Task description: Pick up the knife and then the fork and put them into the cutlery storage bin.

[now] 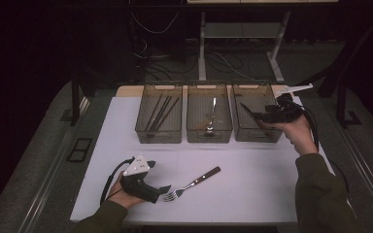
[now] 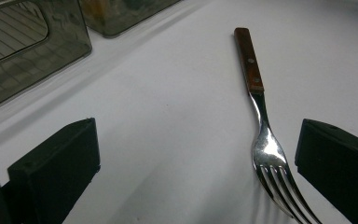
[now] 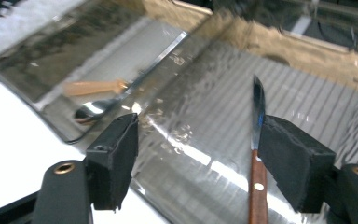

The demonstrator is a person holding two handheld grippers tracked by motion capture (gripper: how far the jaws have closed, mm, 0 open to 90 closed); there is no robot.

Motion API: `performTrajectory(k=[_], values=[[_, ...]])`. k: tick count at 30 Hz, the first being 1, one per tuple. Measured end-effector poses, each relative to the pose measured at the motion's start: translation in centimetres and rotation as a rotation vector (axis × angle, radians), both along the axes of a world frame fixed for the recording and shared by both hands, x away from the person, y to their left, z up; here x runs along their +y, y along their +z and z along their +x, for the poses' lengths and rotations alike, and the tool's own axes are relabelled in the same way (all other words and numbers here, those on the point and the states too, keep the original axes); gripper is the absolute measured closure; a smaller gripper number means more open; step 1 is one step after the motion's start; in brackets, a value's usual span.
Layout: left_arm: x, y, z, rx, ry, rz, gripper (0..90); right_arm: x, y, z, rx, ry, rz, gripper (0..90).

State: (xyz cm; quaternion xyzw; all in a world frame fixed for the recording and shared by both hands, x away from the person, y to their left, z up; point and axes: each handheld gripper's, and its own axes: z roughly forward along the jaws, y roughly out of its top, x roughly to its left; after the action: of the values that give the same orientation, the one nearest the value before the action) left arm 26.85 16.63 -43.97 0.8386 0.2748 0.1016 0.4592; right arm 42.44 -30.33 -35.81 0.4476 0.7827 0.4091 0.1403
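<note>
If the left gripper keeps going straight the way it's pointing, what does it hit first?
Probably the fork: the left gripper stands open, with the tines already just inside its right-hand jaw. Depth is hard to judge.

We see three bins standing in a row at the far side of the table. The left bin holds chopsticks, the middle bin a spoon, and the right bin a knife. In front of the bins, toward the near edge, a fork lies on the table, tines toward us and handle pointing away to the right. Behind the table stands a desk frame on the floor.
</note>
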Motion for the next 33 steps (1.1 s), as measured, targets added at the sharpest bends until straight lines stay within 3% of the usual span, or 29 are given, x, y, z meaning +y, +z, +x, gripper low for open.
performTrajectory(k=[4, 9, 12, 24, 33], values=[[0.0, 0.0, 0.0, 0.005, -0.001, 0.006, 0.0, 0.2, 0.5, -1.6, -0.033, 0.038, 0.014, 19.8], [0.0, -0.1, 0.1, 0.015, 0.013, 0.008, 0.0, 0.3, 0.7, -4.1, -0.079, 0.072, -0.008, 19.3], [0.0, -0.1, 0.1, 0.021, 0.016, 0.007, 0.0, 0.2, 0.3, -5.8, -0.112, 0.072, 0.011, 19.2], [-0.3, 0.3, 0.4, 0.031, 0.031, 0.013, 1.4, 0.3, -3.1, -10.8, -0.115, 0.095, 0.058, 18.3], [-1.3, 1.1, 0.6, 0.031, 0.020, 0.025, 8.6, 1.0, -5.8, -13.0, -0.099, 0.107, 0.008, 18.3]])
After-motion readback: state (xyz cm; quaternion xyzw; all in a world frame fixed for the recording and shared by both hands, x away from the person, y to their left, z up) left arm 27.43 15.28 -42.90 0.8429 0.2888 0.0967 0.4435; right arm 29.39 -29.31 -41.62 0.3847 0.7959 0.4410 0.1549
